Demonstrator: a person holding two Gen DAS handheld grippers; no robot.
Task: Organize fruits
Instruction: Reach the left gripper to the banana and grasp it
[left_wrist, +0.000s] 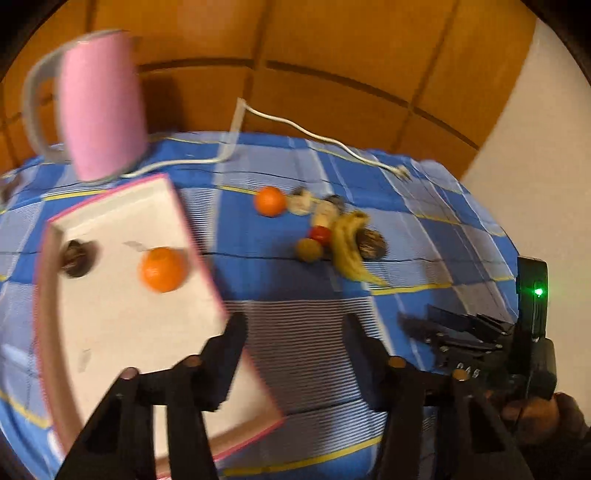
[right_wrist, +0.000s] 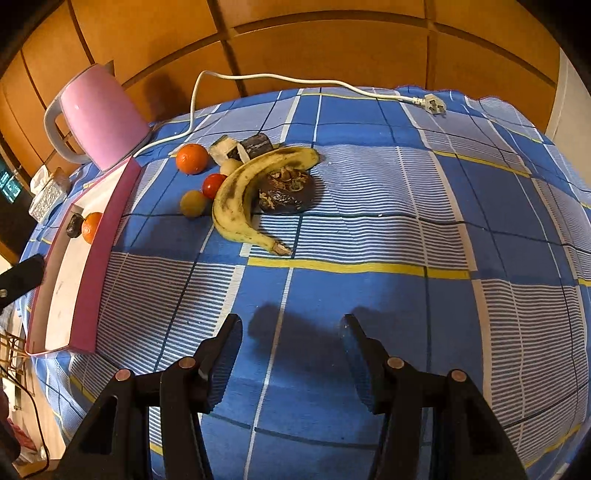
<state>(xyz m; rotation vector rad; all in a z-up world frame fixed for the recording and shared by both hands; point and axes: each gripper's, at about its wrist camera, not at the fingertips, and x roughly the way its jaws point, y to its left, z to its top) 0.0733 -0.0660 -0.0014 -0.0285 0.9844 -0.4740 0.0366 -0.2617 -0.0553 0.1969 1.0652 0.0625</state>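
Note:
A pink-rimmed white tray (left_wrist: 122, 325) (right_wrist: 110, 236) lies on the left of the blue checked cloth. It holds an orange (left_wrist: 162, 269) (right_wrist: 91, 227) and a dark fruit (left_wrist: 75, 258) (right_wrist: 74, 225). A pile of fruit lies on the cloth: an orange (left_wrist: 270, 201) (right_wrist: 192, 158), a banana (left_wrist: 349, 251) (right_wrist: 240, 199), a small red fruit (left_wrist: 320, 234) (right_wrist: 213, 185), a yellow-green fruit (left_wrist: 309, 250) (right_wrist: 193, 203), a dark brown fruit (left_wrist: 372, 243) (right_wrist: 286, 192) and pale pieces behind. My left gripper (left_wrist: 295, 325) is open and empty over the tray's right edge. My right gripper (right_wrist: 291, 326) is open and empty, low over the cloth, in front of the banana.
A pink kettle (left_wrist: 99, 107) (right_wrist: 99, 114) stands behind the tray, its white cord and plug (right_wrist: 434, 103) trailing across the back of the cloth. A tissue box (right_wrist: 48, 192) sits far left. The right gripper's body (left_wrist: 480, 332) shows at the left view's right edge. Wooden panels stand behind.

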